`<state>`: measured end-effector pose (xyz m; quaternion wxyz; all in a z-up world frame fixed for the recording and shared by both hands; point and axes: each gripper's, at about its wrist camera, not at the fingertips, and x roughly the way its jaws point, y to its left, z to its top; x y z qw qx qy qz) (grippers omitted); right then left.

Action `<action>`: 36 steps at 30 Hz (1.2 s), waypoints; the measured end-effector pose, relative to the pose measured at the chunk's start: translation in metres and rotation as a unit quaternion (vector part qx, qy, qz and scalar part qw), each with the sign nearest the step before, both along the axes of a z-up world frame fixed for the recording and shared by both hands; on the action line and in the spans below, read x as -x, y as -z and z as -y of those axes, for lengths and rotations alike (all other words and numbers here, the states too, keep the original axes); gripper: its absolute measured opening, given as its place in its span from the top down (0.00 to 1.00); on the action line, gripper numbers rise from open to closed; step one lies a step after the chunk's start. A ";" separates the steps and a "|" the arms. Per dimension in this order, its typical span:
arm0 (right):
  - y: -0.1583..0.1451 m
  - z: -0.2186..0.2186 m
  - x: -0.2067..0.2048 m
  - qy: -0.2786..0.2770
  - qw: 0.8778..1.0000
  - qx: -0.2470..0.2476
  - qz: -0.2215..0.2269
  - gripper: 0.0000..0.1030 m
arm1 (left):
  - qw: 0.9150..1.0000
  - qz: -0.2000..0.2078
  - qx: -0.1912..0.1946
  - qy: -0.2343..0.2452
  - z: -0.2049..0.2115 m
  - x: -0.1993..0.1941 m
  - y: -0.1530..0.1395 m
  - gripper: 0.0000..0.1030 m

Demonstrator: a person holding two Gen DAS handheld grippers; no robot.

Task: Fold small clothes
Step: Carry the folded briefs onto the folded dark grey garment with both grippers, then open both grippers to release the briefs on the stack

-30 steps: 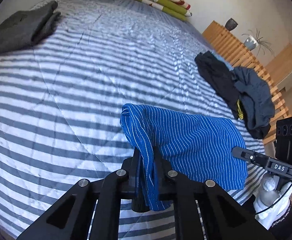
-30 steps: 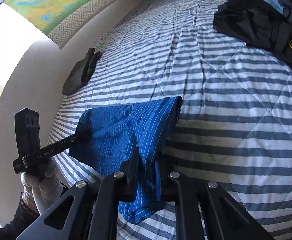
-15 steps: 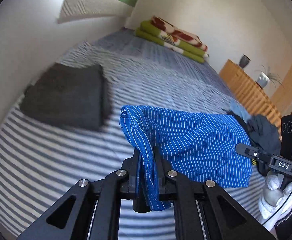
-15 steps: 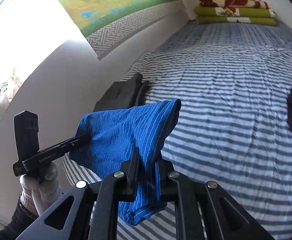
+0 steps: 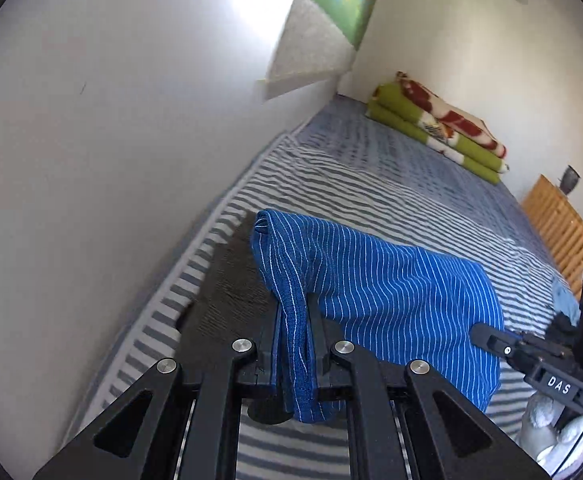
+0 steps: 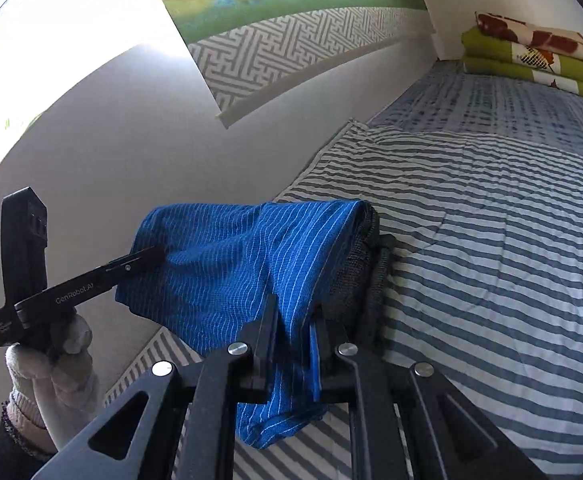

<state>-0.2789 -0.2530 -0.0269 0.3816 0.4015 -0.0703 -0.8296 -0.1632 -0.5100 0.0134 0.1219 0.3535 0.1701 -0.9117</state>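
A folded blue garment with thin white stripes point(image 5: 391, 300) hangs in the air between both grippers, above the striped bed. My left gripper point(image 5: 294, 320) is shut on its left end, and my right gripper point(image 6: 293, 320) is shut on its right end point(image 6: 231, 272). Each gripper shows in the other's view: the right one point(image 5: 479, 332) and the left one point(image 6: 157, 254), both pinching the cloth. Directly under and behind the garment lies a folded dark grey garment point(image 5: 227, 288), partly hidden point(image 6: 355, 280). Gloved hands point(image 6: 51, 368) hold the tools.
The bed has a grey-and-white striped cover point(image 6: 491, 264) and runs along a white wall point(image 5: 111, 160) on the left. A folded green and red blanket point(image 5: 439, 132) lies at the far end. A wooden slatted unit point(image 5: 563, 232) stands on the right.
Both grippers have carried the blue garment left toward the wall. The dark grey folded garment now lies right beneath it, and the dark clothes pile on the right has left both views.
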 end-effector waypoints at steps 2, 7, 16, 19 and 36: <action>0.018 0.016 0.014 0.003 1.000 -0.001 0.012 0.89 | 1.000 0.010 -0.016 -0.017 0.023 0.015 0.019 0.90; 0.071 0.050 0.036 0.019 0.995 -0.092 0.037 0.83 | 0.991 0.108 0.011 -0.081 0.060 0.048 0.079 0.75; 0.068 0.026 0.016 0.021 0.993 -0.119 -0.003 0.64 | 0.988 0.108 0.071 -0.082 0.026 0.035 0.078 0.71; 0.068 0.022 0.013 0.019 0.991 -0.131 0.003 0.63 | 0.986 0.121 0.071 -0.086 0.018 0.034 0.078 0.71; 0.001 -0.117 -0.108 0.017 0.989 -0.147 0.011 0.63 | 0.991 0.084 0.094 -0.055 -0.170 -0.092 -0.013 0.71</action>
